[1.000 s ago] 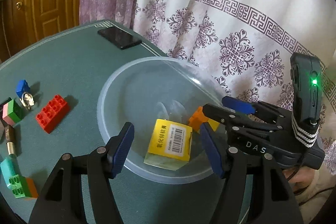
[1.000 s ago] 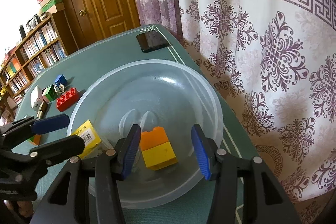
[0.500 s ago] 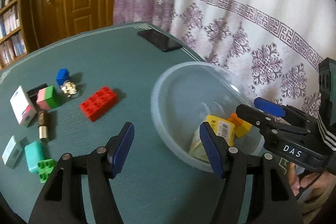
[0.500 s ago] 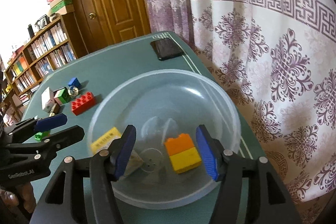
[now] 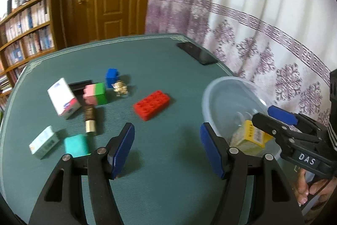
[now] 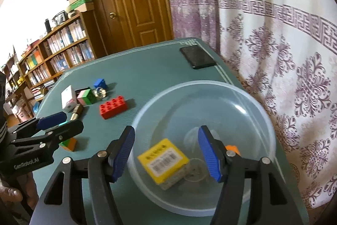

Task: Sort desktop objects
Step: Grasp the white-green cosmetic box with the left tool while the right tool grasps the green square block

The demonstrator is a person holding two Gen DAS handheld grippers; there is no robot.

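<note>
A clear plastic bowl (image 6: 248, 102) stands at the table's right side and holds a yellow box (image 6: 163, 160) and an orange-yellow brick (image 6: 232, 149). My right gripper (image 6: 166, 153) is open and empty above the bowl's near side. My left gripper (image 5: 166, 151) is open and empty over bare table left of the bowl (image 5: 212, 94). Beyond it lie a red brick (image 5: 152, 104), a pink-green block (image 5: 94, 94), a blue block (image 5: 112, 75), a white box (image 5: 63, 101), a gold tube (image 5: 90, 119) and a teal block (image 5: 75, 144).
A black phone (image 5: 197, 53) lies at the far right corner of the green table. A pale green box (image 5: 43, 141) and a shiny metal piece (image 5: 120, 88) lie among the blocks. A curtain hangs right of the table; a bookshelf and door stand behind.
My left gripper has swung left from over the bowl to the table near the loose blocks. My right gripper has pulled back a little from the bowl. Both stayed open.
</note>
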